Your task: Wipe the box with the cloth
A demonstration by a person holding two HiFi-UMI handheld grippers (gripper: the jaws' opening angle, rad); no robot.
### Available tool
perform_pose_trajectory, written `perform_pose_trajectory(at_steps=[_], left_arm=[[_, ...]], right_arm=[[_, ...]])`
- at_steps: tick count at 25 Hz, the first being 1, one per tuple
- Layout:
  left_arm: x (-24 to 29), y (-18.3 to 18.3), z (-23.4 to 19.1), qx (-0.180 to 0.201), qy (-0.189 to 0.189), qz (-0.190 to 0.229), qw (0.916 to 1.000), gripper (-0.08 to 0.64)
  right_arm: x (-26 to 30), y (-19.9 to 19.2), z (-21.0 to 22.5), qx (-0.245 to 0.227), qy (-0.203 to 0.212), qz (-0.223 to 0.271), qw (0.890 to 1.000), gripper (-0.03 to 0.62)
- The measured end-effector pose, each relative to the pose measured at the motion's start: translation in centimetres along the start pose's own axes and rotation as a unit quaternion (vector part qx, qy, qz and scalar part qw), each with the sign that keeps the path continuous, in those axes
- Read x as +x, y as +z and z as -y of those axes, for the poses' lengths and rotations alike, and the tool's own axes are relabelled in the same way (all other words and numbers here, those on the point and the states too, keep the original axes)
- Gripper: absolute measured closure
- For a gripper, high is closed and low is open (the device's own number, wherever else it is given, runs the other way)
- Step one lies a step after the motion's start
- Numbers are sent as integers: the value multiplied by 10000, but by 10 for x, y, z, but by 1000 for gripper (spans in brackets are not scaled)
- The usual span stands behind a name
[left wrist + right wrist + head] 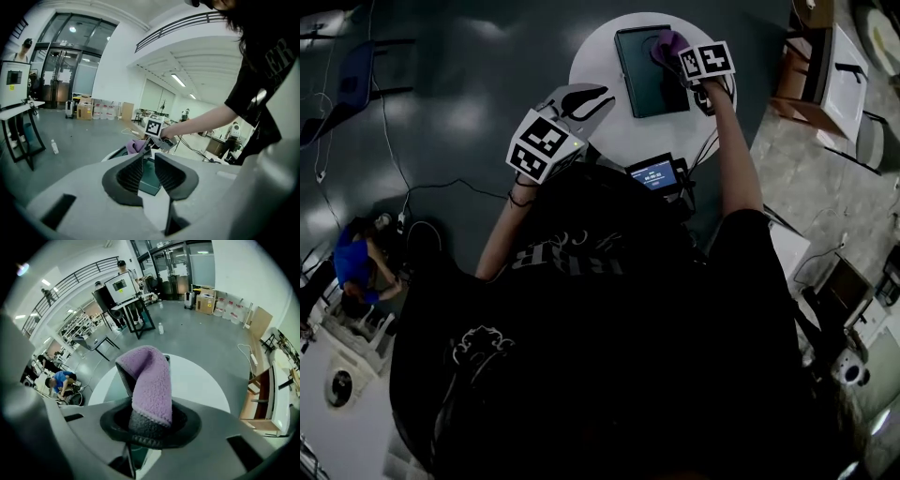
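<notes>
My right gripper has its jaws clenched on the cloth, at the far corner of the box on the desk. My left gripper hovers near the box, jaws parted, empty.

A large open lab or workshop hall is shown. A polished grey floor is spread wide under strip lights, and tall glass entrance doors are set in one wall. A railed mezzanine is seen overhead. Cardboard boxes are stacked by the wall, cables are trailed across the floor, and a screen on a stand is placed in the open, with rows of workbenches behind.
</notes>
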State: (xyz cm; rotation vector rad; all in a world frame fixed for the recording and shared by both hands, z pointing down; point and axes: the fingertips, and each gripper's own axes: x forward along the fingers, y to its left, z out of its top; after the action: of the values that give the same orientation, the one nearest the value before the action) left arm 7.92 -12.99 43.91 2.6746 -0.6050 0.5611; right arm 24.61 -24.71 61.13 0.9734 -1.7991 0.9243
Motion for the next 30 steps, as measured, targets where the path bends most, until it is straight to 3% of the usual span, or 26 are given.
perform_pose_trajectory(at_steps=[4, 9, 17, 24, 30], left_arm=[[0, 7, 9, 14, 217, 122, 9997, 494], [-3, 4, 19, -4, 389, 224, 9990, 494], [1, 3, 31, -1, 498, 382, 9980, 494], [0, 2, 45, 19, 542, 485, 9973, 494], [-5, -4, 53, 22, 610, 532, 9967, 494]], right_arm=[[-12, -14, 17, 145, 71, 60, 9999, 486], [-18, -20, 10, -26, 52, 74, 10000, 486], [-35, -24, -63, -704, 844, 247, 9936, 486], [-28, -62, -125, -1382, 1326, -99, 9814, 486], [-16, -89, -130, -1737, 1218, -482, 9761, 486]])
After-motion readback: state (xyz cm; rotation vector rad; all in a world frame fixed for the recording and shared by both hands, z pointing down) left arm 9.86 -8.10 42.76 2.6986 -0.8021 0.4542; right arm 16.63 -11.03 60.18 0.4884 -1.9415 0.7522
